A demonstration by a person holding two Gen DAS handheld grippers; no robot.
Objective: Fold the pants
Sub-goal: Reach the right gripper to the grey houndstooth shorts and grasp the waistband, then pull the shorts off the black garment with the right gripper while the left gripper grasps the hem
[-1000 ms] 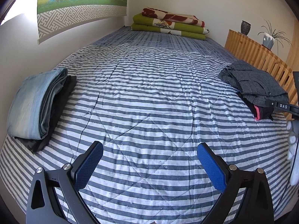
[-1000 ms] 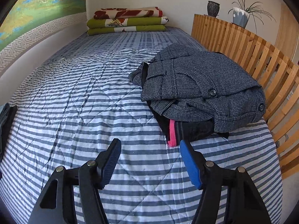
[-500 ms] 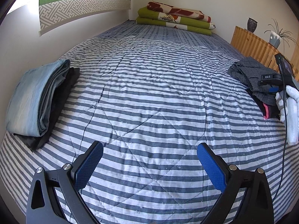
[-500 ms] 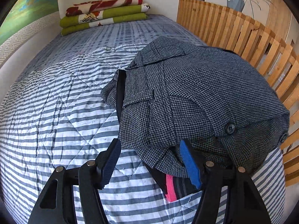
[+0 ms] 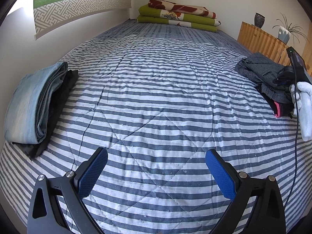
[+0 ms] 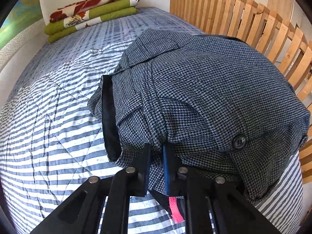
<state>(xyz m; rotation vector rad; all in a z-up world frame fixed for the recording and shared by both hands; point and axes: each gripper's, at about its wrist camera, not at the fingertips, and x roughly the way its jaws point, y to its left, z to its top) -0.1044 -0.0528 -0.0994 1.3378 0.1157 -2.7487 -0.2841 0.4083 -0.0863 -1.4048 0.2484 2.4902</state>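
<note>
Now the right gripper point(image 6: 156, 156) is clamped on a thin pinch of the grey pants point(image 6: 204, 97) at centre frame, left gripper point(image 5: 156, 171) wide apart over the bed point(image 5: 156, 97), so fabric may slip w/ a fast pull.

Daylight fills both of my views, bright and even. On the striped bedspread point(image 5: 156, 89) the white stripes near the middle almost wash out, with soft shadows in the quilting creases. Fisheye bends the slatted wooden rail point(image 6: 253, 19) and darkens every corner to black. The houndstooth pants point(image 6: 204, 89) up close stay sharp, weave clearly readable
</note>
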